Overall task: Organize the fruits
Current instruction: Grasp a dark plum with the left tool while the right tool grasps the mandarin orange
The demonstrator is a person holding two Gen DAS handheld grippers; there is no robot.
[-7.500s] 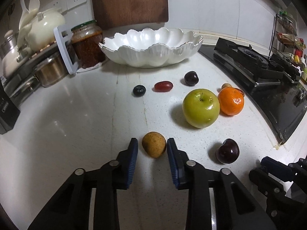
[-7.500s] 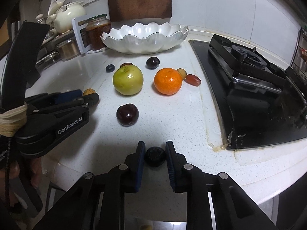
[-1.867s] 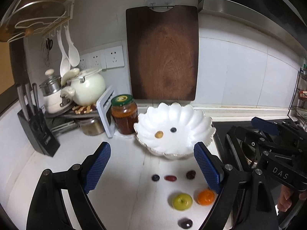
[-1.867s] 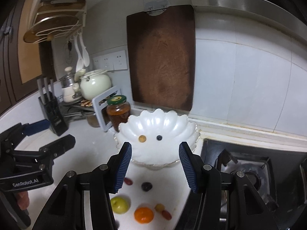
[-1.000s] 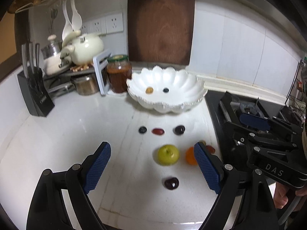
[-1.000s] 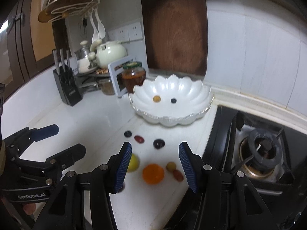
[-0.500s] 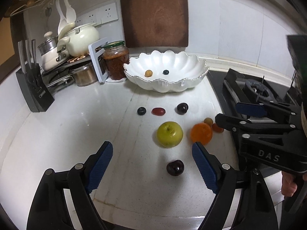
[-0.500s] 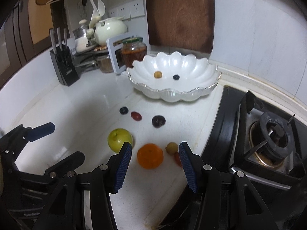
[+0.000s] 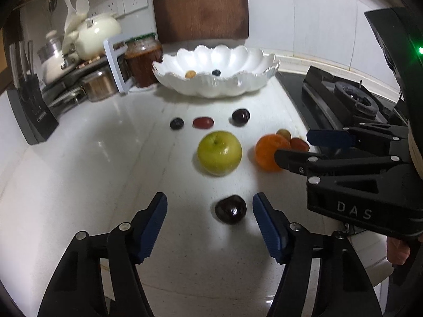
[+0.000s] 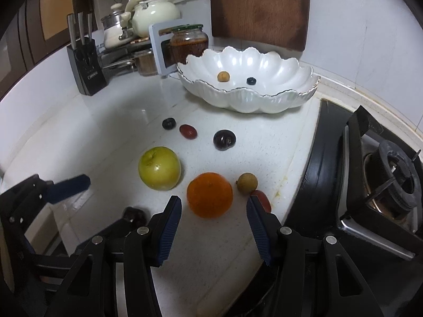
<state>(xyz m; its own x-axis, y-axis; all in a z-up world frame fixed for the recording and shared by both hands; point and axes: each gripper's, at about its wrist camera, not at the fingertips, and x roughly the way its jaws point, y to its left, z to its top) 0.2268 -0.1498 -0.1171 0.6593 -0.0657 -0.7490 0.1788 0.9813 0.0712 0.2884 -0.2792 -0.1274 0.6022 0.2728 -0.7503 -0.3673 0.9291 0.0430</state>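
A white scalloped bowl [image 9: 238, 84] [image 10: 264, 100] at the back holds a tan longan [image 10: 223, 76] and a blueberry [image 10: 251, 80]. On the counter lie a green apple [image 9: 219, 152] [image 10: 159, 168], an orange [image 9: 268, 148] [image 10: 209, 194], a dark plum [image 9: 230, 209], a second plum [image 10: 224, 139], a blueberry [image 10: 168, 123], a red grape [image 10: 188, 131], a longan [image 10: 246, 183] and another red grape [image 10: 261, 198]. My left gripper [image 9: 208, 219] is open, its fingers either side of the near plum. My right gripper [image 10: 212, 220] is open just before the orange.
A black gas stove [image 10: 383, 185] borders the counter on the right. A sauce jar [image 10: 189, 42], a knife block [image 10: 86, 63], a white kettle [image 10: 156, 13] and pots stand at the back left. A wooden cutting board [image 10: 259, 8] hangs on the wall.
Both grippers have come down from above the bowl toward the counter and narrowed a little. The left now brackets the near plum, the right faces the orange.
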